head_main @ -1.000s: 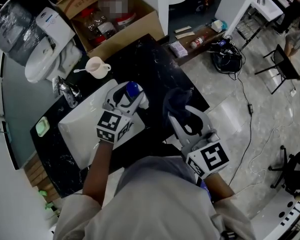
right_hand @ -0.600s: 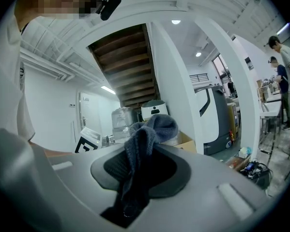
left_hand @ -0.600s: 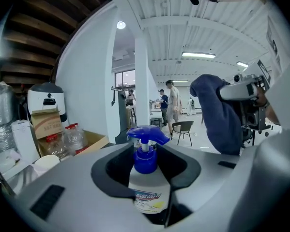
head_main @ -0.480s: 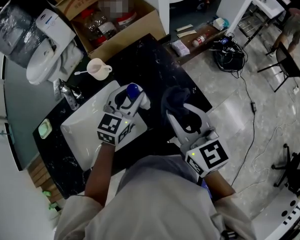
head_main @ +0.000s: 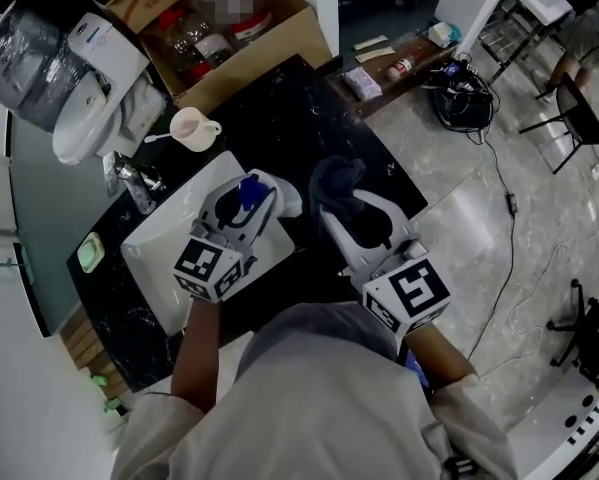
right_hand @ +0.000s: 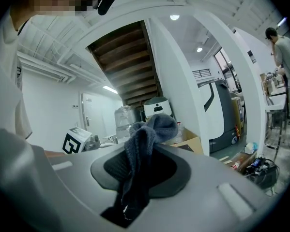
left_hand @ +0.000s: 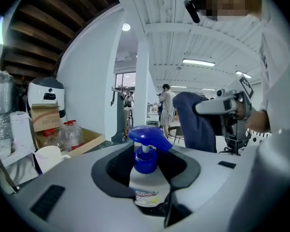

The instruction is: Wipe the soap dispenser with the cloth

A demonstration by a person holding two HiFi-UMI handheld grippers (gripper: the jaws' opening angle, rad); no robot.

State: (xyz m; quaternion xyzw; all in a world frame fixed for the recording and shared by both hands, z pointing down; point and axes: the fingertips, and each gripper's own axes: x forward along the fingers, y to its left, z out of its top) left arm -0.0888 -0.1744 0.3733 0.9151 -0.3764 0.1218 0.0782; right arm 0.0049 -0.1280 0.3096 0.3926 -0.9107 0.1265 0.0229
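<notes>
While the left gripper (head_main: pixel 243 204) grips the white soap dispenser with a blue pump head (left_hand: pixel 145 174), the right gripper (head_main: pixel 355 206) presents the dark blue-grey cloth (right_hand: pixel 145 129).
Left jaws, having just been closing, pinch the bottle's body over the white basin's (head_main: pixel 154 253) near corner. Right jaws are clamped on the bunched cloth, which is near the bottle but apart from it. Judged best practice: hold the bottle steady and press the cloth's free fold flat against its side.

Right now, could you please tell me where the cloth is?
The dark cloth is clamped in the jaws of the right gripper, right of centre in the head view, just right of the soap dispenser and above the black counter.
</notes>
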